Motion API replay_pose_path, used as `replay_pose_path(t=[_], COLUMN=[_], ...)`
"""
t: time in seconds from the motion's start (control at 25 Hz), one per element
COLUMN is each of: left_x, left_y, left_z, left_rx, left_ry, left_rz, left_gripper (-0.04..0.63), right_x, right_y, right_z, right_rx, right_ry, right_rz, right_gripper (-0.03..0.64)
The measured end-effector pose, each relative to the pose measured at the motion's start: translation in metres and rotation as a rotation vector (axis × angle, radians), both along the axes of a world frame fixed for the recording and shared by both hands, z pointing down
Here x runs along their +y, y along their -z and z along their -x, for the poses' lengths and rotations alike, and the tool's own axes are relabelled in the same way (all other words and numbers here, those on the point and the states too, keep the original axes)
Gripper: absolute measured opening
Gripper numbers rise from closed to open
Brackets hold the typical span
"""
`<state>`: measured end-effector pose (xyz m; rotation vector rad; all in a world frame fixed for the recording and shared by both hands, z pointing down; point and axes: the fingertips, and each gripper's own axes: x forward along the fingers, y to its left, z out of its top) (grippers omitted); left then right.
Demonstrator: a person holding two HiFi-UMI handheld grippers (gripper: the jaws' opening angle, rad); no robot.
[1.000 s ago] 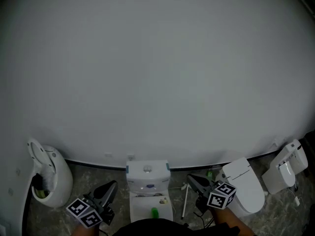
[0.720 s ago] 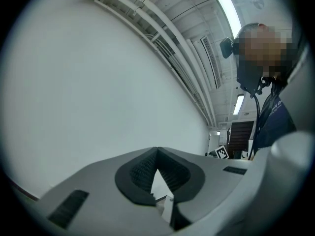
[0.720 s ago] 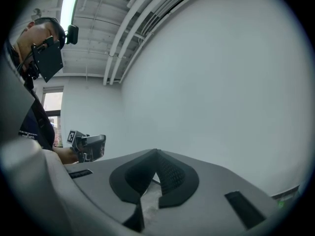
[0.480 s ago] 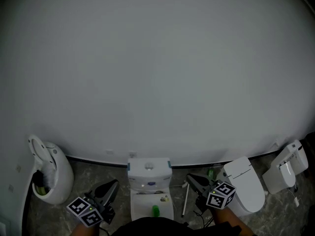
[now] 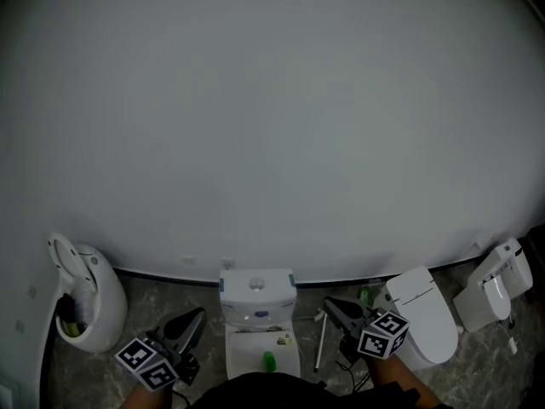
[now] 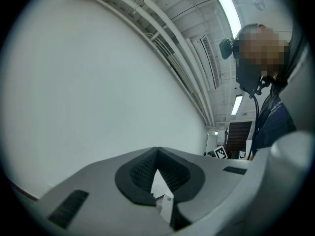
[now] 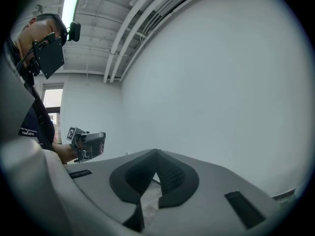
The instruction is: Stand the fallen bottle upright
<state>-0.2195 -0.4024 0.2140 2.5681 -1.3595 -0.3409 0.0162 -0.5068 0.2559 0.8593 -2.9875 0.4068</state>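
Since neither gripper is on anything, I read the task as not started.

Left gripper (image 5: pixel 194 319) at 7 o'clock: jaws pinched together, nothing between them. Right gripper (image 5: pixel 330 305) at 5 o'clock: same, closed and empty. Both point roughly level at the wall, not down at the target.

Between them at 6 o'clock there's a small green item on the toilet lid (image 5: pixel 247 356). Best guess is that's the bottle (image 5: pixel 269 362). It looks to be lying down, but it's too small to be sure. It touches neither gripper.

Past the right gripper, around 4 o'clock, a second green bit (image 5: pixel 364 296) sits on the floor (image 5: pixel 136 309) just beside the right toilet (image 5: pixel 421 322). Can't tell what it is, so it's worth checking before committing.

Farther out: tank (image 5: pixel 255 295), then bare wall (image 5: pixel 272 126) through 12 o'clock.

Left to do is everything:
- Tilt one gripper down.
- Open its jaws.
- Close on the bottle body.
- Rotate it upright on the lid.
- Let go and check it stands.
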Motion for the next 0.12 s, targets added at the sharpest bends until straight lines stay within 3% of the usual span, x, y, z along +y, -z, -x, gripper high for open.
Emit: replay_pose_path(t=[0.12], left_x=[0.0048], left_y=[-0.0018], left_z=[0.0016], left_rx=[0.004], left_ry=[0.000], left_rz=[-0.005], left_gripper=[0.023], right_x=[0.0045], right_y=[-0.0017], right_z=[0.0021], right_rx=[0.004], right_ry=[0.003], right_rz=[-0.003], right_gripper=[0.014])
